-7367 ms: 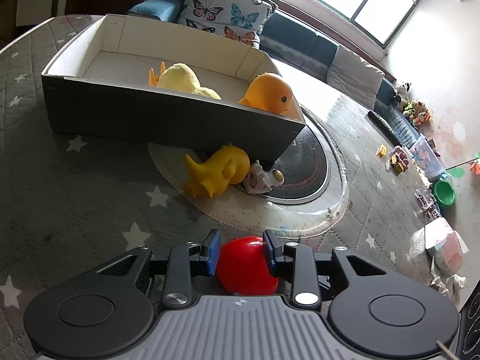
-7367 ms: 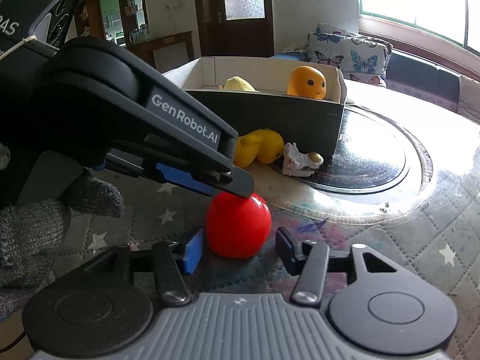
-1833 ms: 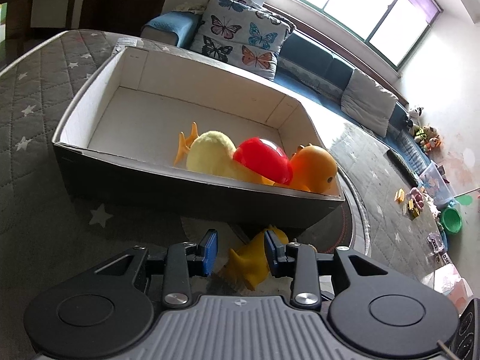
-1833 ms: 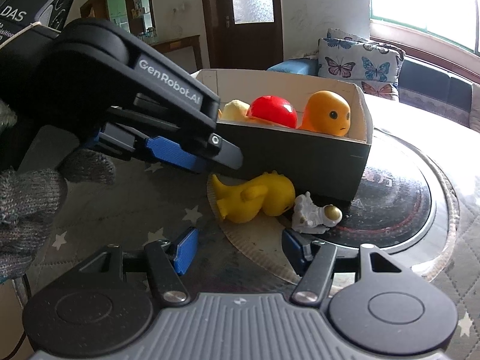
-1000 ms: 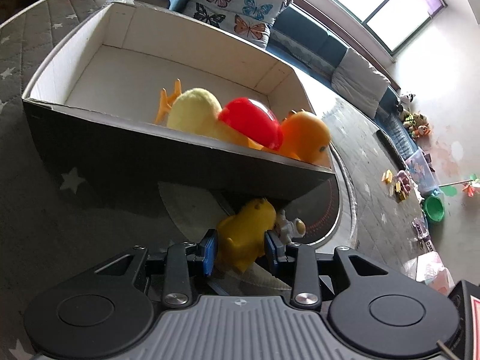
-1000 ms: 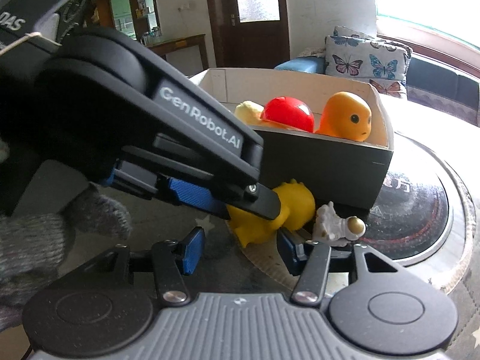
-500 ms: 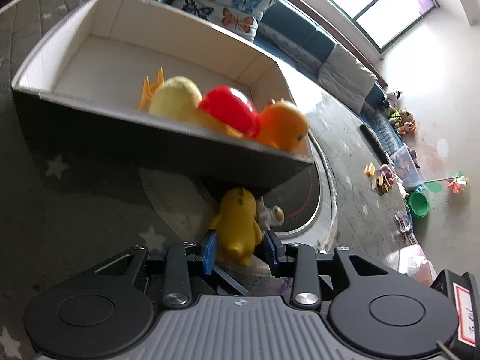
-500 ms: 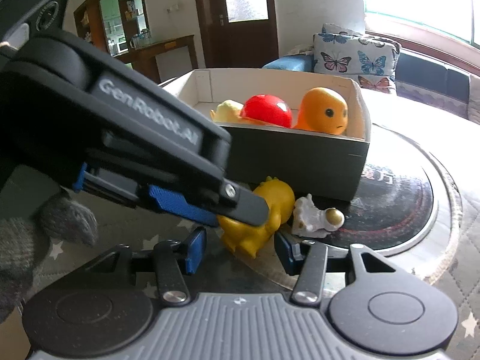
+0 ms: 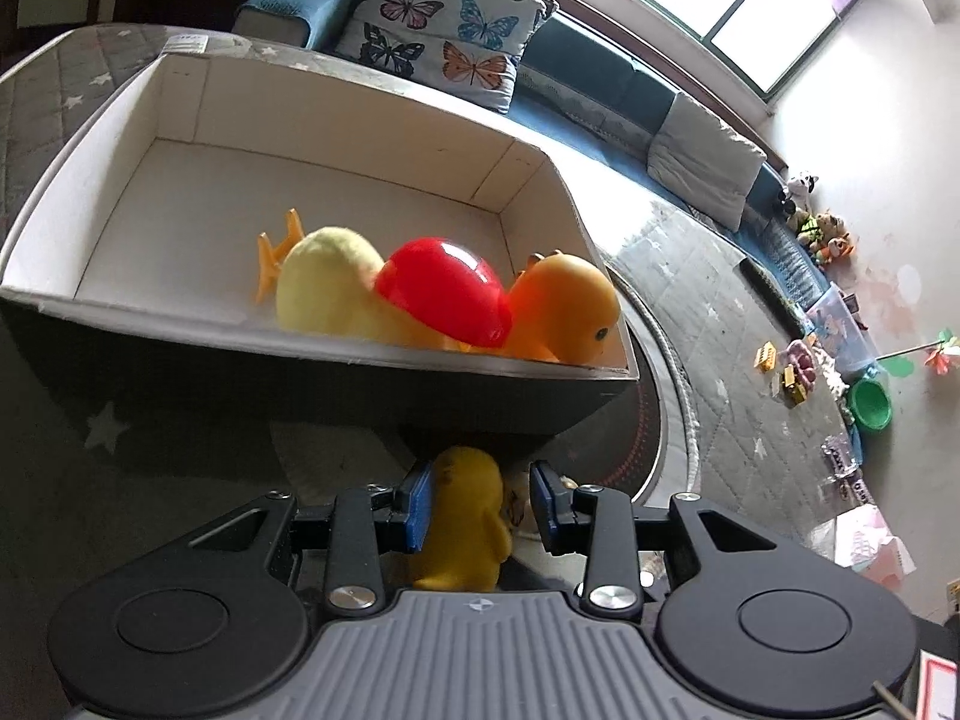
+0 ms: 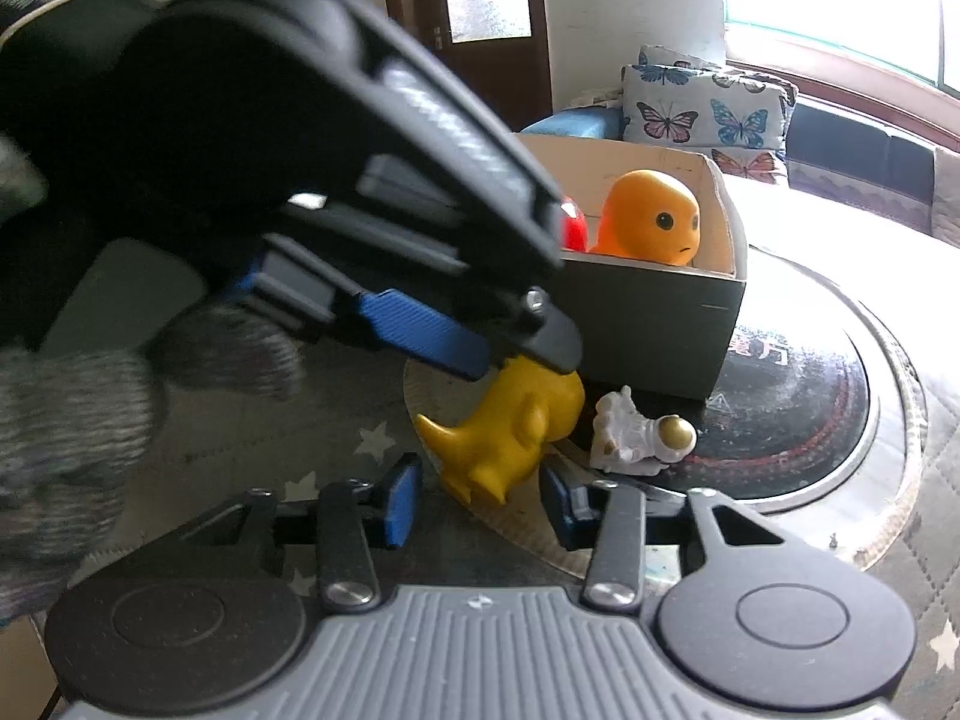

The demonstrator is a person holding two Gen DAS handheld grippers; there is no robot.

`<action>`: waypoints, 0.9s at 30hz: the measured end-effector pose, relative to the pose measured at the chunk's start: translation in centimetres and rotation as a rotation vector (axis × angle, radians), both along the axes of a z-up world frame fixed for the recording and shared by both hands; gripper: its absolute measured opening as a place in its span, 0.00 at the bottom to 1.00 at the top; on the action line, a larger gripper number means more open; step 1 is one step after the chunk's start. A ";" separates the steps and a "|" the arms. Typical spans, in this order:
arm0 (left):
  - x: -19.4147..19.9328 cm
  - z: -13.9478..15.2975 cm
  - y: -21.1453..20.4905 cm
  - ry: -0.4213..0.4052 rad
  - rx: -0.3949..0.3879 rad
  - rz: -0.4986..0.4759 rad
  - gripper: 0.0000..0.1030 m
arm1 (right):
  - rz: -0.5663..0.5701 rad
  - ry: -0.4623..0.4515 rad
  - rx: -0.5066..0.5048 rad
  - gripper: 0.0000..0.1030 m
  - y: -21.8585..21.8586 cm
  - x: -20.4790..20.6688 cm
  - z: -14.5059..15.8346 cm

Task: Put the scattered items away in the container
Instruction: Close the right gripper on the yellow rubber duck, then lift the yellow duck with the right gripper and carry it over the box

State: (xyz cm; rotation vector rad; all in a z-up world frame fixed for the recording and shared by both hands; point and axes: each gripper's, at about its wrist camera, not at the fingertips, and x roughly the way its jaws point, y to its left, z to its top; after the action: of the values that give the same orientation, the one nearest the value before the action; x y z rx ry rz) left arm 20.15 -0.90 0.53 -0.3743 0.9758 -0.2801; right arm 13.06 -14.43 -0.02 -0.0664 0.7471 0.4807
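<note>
A yellow duck toy lies on the mat in front of the cardboard box. My left gripper is open around it: the left pad touches the duck and a small gap shows at the right pad. In the right wrist view, the left gripper's blue-padded finger reaches over the duck. My right gripper is open and empty, just short of the duck. A small white astronaut figure lies beside the duck. A red ball, an orange toy and a pale yellow plush rest inside the box.
The box wall stands right behind the duck, on a dark glass turntable. A gloved hand holds the left gripper. A sofa with a butterfly pillow is behind; small toys and a green bowl lie on the floor.
My left gripper has pushed forward and lower, so the duck now sits deeper between its fingers. The right gripper has moved closer to the duck and the astronaut.
</note>
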 end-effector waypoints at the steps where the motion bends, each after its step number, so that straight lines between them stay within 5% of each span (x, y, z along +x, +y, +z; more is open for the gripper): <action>1: 0.2 -0.1 -0.2 -0.001 0.008 -0.003 0.36 | 0.001 0.001 -0.001 0.36 0.0 0.0 0.0; 13: 0.8 -1.9 0.1 0.038 0.018 -0.013 0.35 | 0.002 0.005 0.006 0.35 -0.1 0.5 -0.2; 27: -1.4 0.1 2.0 -0.013 -0.025 0.041 0.35 | 0.053 -0.054 -0.003 0.34 0.8 -0.7 1.4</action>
State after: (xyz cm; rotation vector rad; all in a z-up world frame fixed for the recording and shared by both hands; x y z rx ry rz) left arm 18.70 1.06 0.62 -0.4141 0.9511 -0.2568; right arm 12.39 -13.61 1.41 -0.1018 0.6947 0.5264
